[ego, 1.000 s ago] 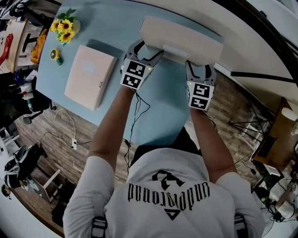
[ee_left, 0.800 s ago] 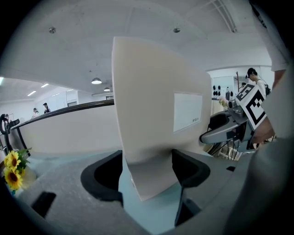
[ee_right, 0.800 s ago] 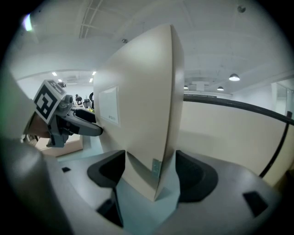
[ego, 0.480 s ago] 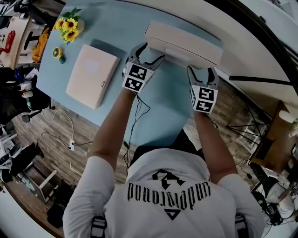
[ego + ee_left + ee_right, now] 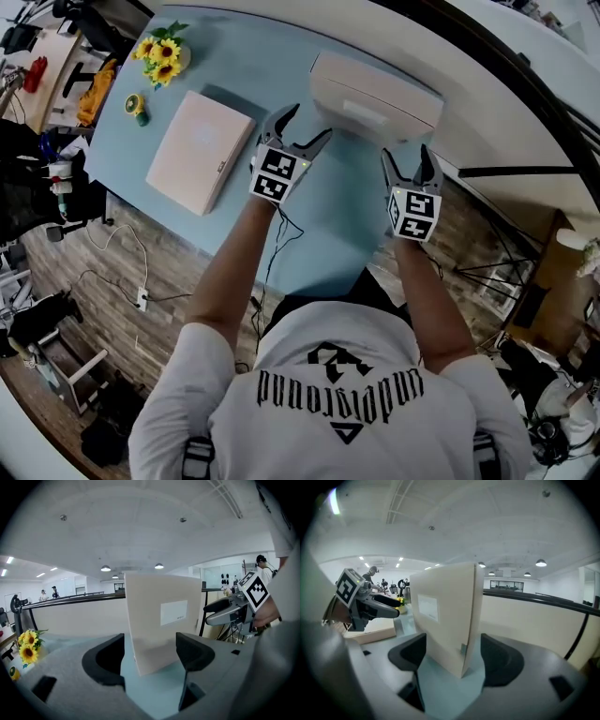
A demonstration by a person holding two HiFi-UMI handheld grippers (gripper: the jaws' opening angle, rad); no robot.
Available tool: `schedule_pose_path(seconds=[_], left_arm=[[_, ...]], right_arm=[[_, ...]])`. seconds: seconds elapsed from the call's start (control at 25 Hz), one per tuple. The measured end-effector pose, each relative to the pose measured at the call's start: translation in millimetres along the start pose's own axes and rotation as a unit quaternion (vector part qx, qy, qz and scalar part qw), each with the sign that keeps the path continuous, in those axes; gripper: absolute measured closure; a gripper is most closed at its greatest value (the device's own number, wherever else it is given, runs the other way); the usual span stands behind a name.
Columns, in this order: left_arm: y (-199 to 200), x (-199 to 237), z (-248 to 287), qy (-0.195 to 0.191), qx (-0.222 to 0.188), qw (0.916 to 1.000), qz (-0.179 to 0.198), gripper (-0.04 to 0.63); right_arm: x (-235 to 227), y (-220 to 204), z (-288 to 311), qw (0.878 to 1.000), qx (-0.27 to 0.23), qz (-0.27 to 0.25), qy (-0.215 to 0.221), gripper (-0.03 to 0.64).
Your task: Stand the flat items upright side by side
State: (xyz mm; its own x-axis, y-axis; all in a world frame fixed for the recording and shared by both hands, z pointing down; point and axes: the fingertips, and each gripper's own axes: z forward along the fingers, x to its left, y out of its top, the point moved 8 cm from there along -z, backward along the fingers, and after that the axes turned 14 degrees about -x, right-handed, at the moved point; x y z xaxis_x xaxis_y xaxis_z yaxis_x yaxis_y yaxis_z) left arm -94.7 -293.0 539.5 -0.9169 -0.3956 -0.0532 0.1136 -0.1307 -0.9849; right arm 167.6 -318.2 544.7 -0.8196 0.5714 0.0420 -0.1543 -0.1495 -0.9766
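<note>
The light blue table point(image 5: 339, 211) runs under both of my tools and out ahead of them. On it, straight in front of my tips, the standing beige case point(image 5: 375, 94) is up on its edge, its wide face with a pale label turned toward my left gripper point(image 5: 309, 122) and its near corner edge toward my right gripper point(image 5: 408, 153).

In the left gripper view the case fills the gap between my dark pads point(image 5: 105, 658), but it is beyond them and neither pad touches it. My left tool is spread wide and holds nothing.

My right tool has just been opening, and its jaws are now wide too. The case's corner point(image 5: 464, 660) shows in line with the gap, just ahead of the tips, with both pads clear of it.

The lying beige case point(image 5: 200, 150) is flat on the table, off to the left of my left gripper and apart from it.

Farther left and ahead of that tool is a bunch of sunflowers point(image 5: 161, 52). A small yellow-and-green object point(image 5: 138, 105) lies on the table near it.
</note>
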Motion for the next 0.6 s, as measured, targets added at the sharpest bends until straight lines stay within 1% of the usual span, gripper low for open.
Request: schedule_pose_path(seconds=[0.24, 0.48, 0.6], left_arm=[[30, -20, -49, 0.013, -0.034, 0.9993, -0.005, 0.242], [64, -50, -113, 0.02, -0.069, 0.9974, 0.008, 0.242], [73, -73, -148, 0.014, -0.071, 0.9974, 0.002, 0.244]], right_arm=[[24, 25, -42, 0.999, -0.027, -0.001, 0.017, 0.256], [56, 50, -96, 0.998, -0.056, -0.003, 0.04, 0.267], [75, 61, -128, 0.996, -0.067, -0.001, 0.053, 0.267]])
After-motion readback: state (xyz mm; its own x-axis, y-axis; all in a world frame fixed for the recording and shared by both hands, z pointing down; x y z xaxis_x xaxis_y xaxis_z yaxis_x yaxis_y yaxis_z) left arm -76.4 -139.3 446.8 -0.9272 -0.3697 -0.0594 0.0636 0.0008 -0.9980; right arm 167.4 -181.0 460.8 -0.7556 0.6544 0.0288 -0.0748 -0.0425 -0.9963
